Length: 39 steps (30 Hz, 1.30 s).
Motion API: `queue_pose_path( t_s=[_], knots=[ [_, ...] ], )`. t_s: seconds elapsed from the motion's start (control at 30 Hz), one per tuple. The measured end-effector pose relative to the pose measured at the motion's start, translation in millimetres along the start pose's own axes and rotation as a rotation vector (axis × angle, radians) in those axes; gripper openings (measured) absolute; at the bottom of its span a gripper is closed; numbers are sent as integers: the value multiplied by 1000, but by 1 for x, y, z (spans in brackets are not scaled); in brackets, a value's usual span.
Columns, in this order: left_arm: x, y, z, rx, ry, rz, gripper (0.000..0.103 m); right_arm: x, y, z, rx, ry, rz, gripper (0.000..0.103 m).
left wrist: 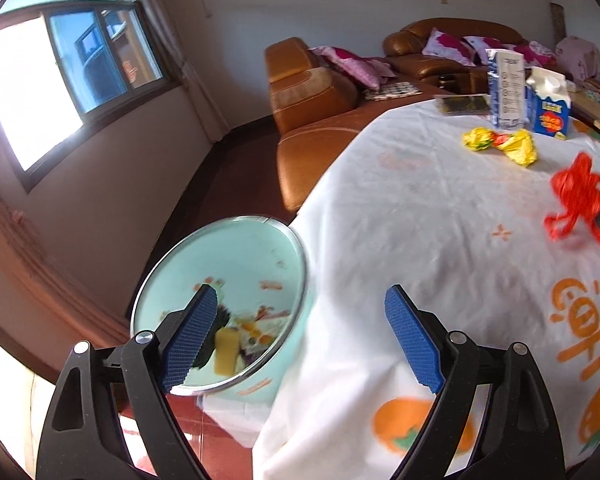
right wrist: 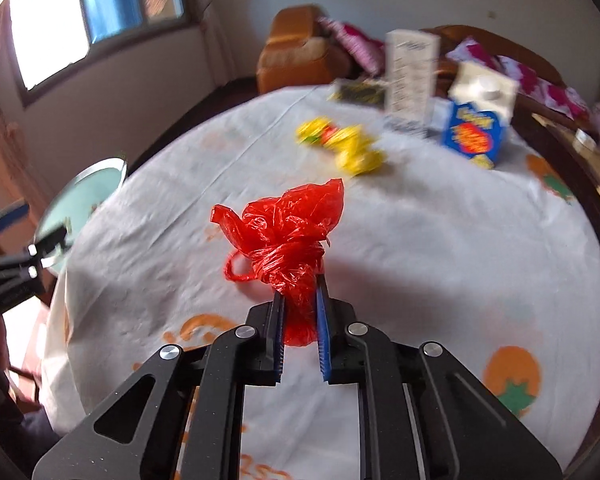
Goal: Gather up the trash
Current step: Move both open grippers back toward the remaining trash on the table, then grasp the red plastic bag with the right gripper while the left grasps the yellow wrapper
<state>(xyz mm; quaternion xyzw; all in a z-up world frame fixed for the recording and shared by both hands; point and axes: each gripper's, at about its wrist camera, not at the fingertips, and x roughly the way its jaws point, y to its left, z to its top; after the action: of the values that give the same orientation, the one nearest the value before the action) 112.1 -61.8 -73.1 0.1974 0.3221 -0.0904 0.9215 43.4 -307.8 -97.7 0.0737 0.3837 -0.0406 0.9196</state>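
A crumpled red plastic bag (right wrist: 288, 236) lies on the white tablecloth (right wrist: 440, 248), and my right gripper (right wrist: 300, 284) is shut on its knotted end. The left wrist view shows the same red bag (left wrist: 576, 200) at the right edge. My left gripper (left wrist: 300, 308) stands open with nothing between its fingers, over the table's edge and the rim of a pale green trash bin (left wrist: 236, 248) that holds scraps. The bin (right wrist: 96, 188) also shows at the left of the right wrist view. A yellow wrapper (right wrist: 340, 144) lies farther back on the table.
A blue and white carton (right wrist: 476, 120), a tall white box (right wrist: 410, 76) and a dark packet (right wrist: 358, 94) stand at the table's far side. Behind it are a brown leather sofa (left wrist: 312, 120) with pink cushions and a window (left wrist: 84, 52) at left.
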Motion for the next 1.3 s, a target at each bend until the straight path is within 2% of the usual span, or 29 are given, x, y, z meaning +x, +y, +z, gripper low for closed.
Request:
queue_pose_path(
  t_s=[0.3,0.4,0.5,0.63,0.8,0.97,1.1,1.27,1.3],
  knots=[
    [11,-62,61,106,-63,-73,85,-4,-81,11,138,-33,-123,14],
    [16,-88,81,128,-77,-108,92,-4,-102,12,169,-39,-153,14],
    [20,-121,98,165,-93,-131,93,-7,-116,12,186,-48,-188,14],
    [27,-162,111,199,-86,-176,93,-5,-140,15,234,-51,-223,14],
    [40,-203,127,181,-61,-210,93,-8,-156,16,267,-60,-235,14],
    [67,-229,144,160,-1,-203,93,-7,-160,17,268,-65,-229,15],
    [88,-239,146,182,43,-161,93,-1,-157,16,260,-55,-205,15],
    [95,-207,127,218,67,-86,96,3,-158,14,263,-50,-178,15],
    [96,-193,121,216,67,-48,97,3,-158,14,264,-53,-174,15]
  ],
)
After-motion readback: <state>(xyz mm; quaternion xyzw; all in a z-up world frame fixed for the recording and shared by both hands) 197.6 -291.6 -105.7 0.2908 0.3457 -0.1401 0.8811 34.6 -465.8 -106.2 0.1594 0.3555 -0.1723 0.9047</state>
